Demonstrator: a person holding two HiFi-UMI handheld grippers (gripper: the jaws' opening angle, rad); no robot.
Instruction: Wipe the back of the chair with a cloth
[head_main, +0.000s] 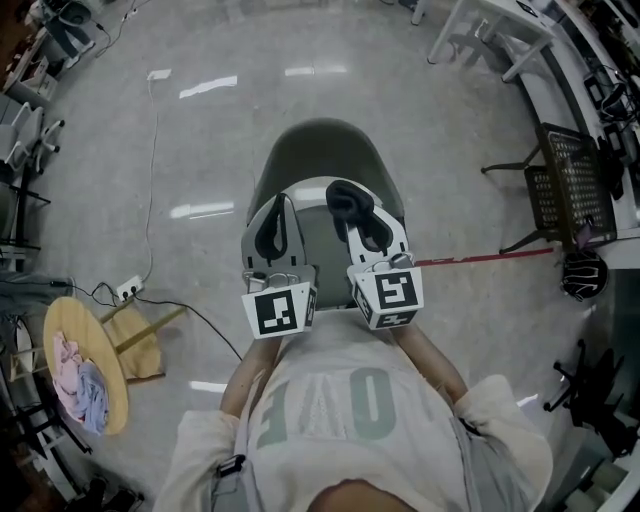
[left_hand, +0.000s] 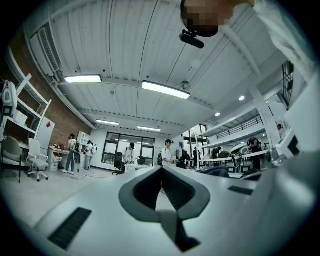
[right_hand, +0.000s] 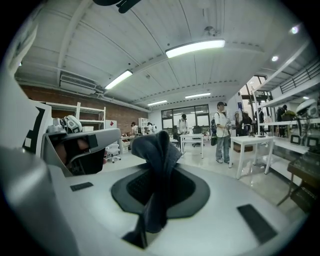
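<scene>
Cloth (right_hand: 156, 145) clamped in right gripper (right_hand: 159, 172); jaws of left gripper (left_hand: 161, 170) together.

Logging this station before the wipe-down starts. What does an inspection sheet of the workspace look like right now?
Surface: glossy grey floor; red line across it at the right.
Job's things: grey chair directly ahead; dark cloth gripped.
Clutter: round wooden stool at the left, carrying pink and blue rags.
Grippers: left tongs shut, empty; right tongs shut on the cloth.
Cables: power strip with a black lead; white cable on the floor.
Surroundings: black mesh chair, helmet, white tables; people in the distance.
</scene>
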